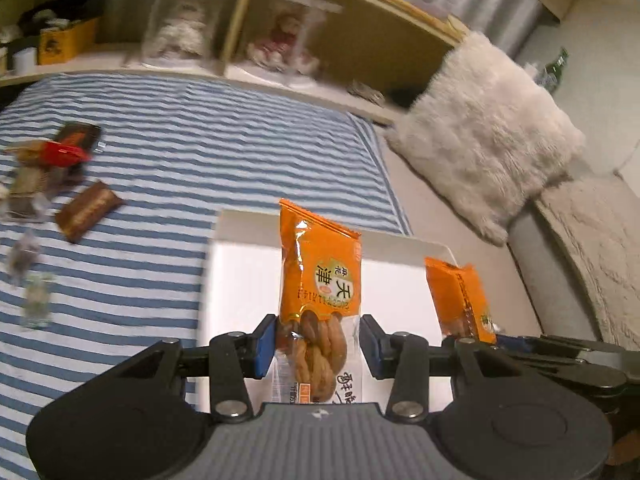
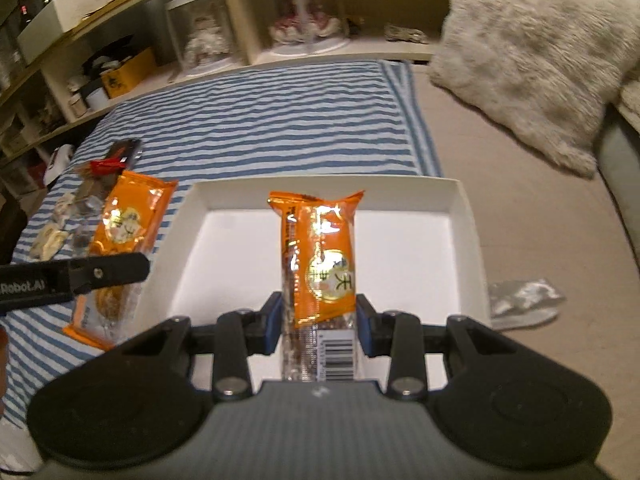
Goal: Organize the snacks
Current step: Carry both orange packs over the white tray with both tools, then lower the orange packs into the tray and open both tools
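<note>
Each claw is clamped on an orange snack packet, the right claw [image 2: 316, 330] holding its packet [image 2: 320, 256] lengthwise over the middle of the empty white box [image 2: 466, 216], the left claw [image 1: 318, 346] with its packet [image 1: 320, 264] over the box's left edge, so the right seems nearer to lowering between the walls.

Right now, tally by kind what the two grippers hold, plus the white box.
Orange packets: 2 (left packet in left gripper, right packet in right gripper)
White box: 1
Total: 3
</note>
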